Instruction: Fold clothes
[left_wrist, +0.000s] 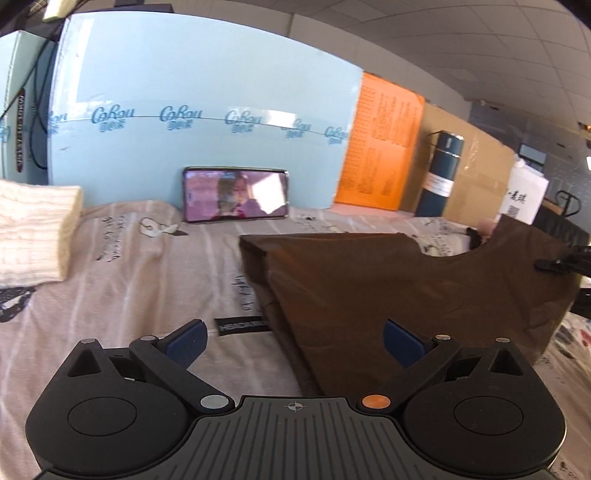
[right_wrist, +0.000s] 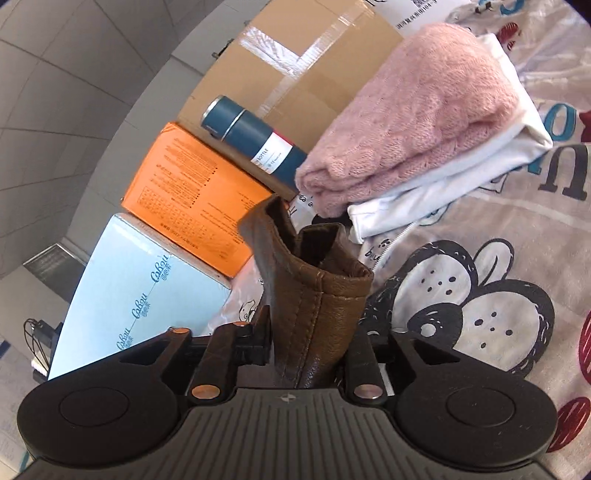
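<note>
Brown garment (left_wrist: 388, 288) lies on the bed sheet (left_wrist: 147, 266) in the left wrist view, spread flat at its left part, while its right corner rises toward a dark clip-like tip at the right edge, probably the other gripper lifting it for a fold. The left gripper (left_wrist: 294, 341) hovers low over the near edge of the cloth, its jaws wide open and holding nothing; it seems ready to take the near hem. A black label (left_wrist: 240, 326) shows just beside that hem. Farther away, a phone (left_wrist: 236, 194) leans on a pale blue board (left_wrist: 207, 110), and a cream knit (left_wrist: 33, 236) lies at the left, well apart from the work.

In the right wrist view, the right gripper (right_wrist: 308, 347) is closed on a leather-like edge of the same garment (right_wrist: 317, 291), which stands up between the jaws. Behind it lies a folded pink sweater (right_wrist: 417, 114) on a white garment (right_wrist: 461, 173), near enough to hinder a wide swing. A blue bottle (right_wrist: 251, 140), an orange box (right_wrist: 192, 192) and a cardboard box (right_wrist: 303, 55) stand beyond.
</note>
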